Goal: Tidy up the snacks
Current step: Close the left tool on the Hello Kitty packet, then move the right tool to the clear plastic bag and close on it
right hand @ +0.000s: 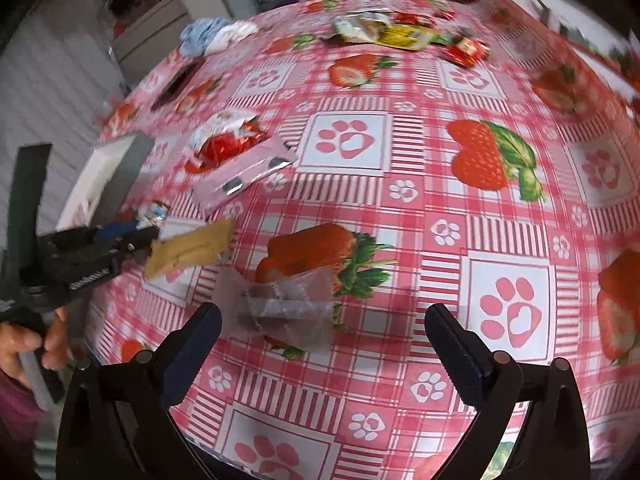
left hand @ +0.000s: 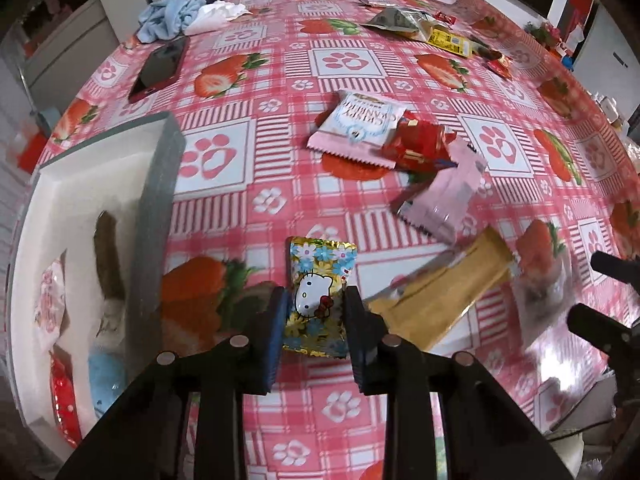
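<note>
My left gripper (left hand: 316, 304) is shut on a gold Hello Kitty snack packet (left hand: 320, 272), its pads pressing on both side edges just above the tablecloth. A white box (left hand: 100, 176) with a grey wall stands to its left and holds several snacks. To its right lies a tan packet (left hand: 440, 300). Further back are a white-and-pink packet (left hand: 356, 128), a red packet (left hand: 416, 144) and a pink packet (left hand: 444, 200). My right gripper (right hand: 324, 316) is open and hangs over a clear crumpled wrapper (right hand: 280, 304) without touching it. The right wrist view shows the left gripper (right hand: 100, 248) at its left edge.
A dark phone (left hand: 160, 68) and a blue-and-white cloth (left hand: 172, 16) lie at the far left of the strawberry tablecloth (left hand: 280, 184). More snack packets (left hand: 420, 24) are scattered along the far right. A person's hand (right hand: 24, 340) holds the left gripper's handle.
</note>
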The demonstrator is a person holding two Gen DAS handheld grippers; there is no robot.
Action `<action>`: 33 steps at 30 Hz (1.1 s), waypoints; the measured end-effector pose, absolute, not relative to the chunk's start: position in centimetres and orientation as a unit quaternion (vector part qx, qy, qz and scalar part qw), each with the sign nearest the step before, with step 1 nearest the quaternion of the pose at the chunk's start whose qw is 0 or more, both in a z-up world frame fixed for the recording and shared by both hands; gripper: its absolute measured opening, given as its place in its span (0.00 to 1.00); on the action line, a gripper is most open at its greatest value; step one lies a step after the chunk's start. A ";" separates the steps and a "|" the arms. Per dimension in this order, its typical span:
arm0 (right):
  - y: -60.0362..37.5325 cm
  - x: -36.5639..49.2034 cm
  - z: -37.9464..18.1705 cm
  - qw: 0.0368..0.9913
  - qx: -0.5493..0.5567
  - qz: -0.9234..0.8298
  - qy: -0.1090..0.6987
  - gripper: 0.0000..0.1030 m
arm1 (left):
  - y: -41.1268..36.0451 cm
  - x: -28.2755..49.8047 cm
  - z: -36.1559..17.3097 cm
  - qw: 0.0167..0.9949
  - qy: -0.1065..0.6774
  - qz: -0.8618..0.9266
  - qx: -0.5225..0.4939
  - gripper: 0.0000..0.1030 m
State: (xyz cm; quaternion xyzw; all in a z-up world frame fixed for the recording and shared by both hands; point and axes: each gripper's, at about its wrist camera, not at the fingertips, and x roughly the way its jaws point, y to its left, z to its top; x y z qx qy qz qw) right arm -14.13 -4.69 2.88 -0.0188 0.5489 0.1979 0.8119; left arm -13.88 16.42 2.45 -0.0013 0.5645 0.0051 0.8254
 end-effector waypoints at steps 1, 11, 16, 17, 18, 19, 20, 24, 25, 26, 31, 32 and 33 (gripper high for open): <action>-4.1 -14.2 2.8 0.812 -0.031 0.199 0.548 0.99 | 16.5 -14.1 2.4 0.827 0.563 0.006 -0.001 0.30; -0.7 -15.6 3.3 0.816 -0.173 0.219 0.506 0.99 | 16.5 -14.5 2.4 0.833 0.554 0.003 0.002 0.30; -1.5 -15.7 3.1 0.799 -0.220 0.238 0.506 0.99 | 16.5 -14.6 2.5 0.835 0.551 0.003 0.000 0.30; -1.4 -15.6 2.9 0.795 -0.228 0.242 0.508 0.99 | 16.5 -14.6 2.5 0.835 0.550 0.003 0.000 0.30; -1.0 -15.7 2.6 0.789 -0.236 0.251 0.509 0.99 | 16.5 -14.6 2.5 0.835 0.550 0.003 -0.001 0.30; -0.4 -15.8 2.2 0.779 -0.250 0.265 0.510 0.99 | 16.4 -14.7 2.5 0.835 0.550 0.003 -0.001 0.30; 0.0 -16.0 2.0 0.775 -0.259 0.271 0.509 0.99 | 16.4 -14.7 2.5 0.835 0.550 0.003 -0.002 0.30; 2.0 -15.5 0.7 0.767 -0.289 0.273 0.503 0.99 | 16.4 -14.7 2.5 0.835 0.550 0.003 -0.001 0.30; 1.9 -14.9 0.7 0.772 -0.274 0.266 0.508 0.99 | 16.4 -14.7 2.5 0.835 0.550 0.004 -0.001 0.30; 1.5 -13.7 0.7 0.781 -0.253 0.243 0.516 0.99 | 16.5 -14.7 2.5 0.835 0.551 0.004 -0.002 0.30; -4.3 -8.5 0.9 0.799 -0.060 0.150 0.579 0.99 | 16.5 -14.7 2.5 0.835 0.551 0.002 -0.002 0.30; -5.2 -8.3 1.1 0.800 -0.040 0.146 0.581 0.99 | 16.5 -14.7 2.6 0.835 0.550 0.002 -0.002 0.30; -5.8 -8.3 1.3 0.801 -0.033 0.142 0.581 0.99 | 16.5 -14.7 2.5 0.835 0.551 0.003 -0.002 0.30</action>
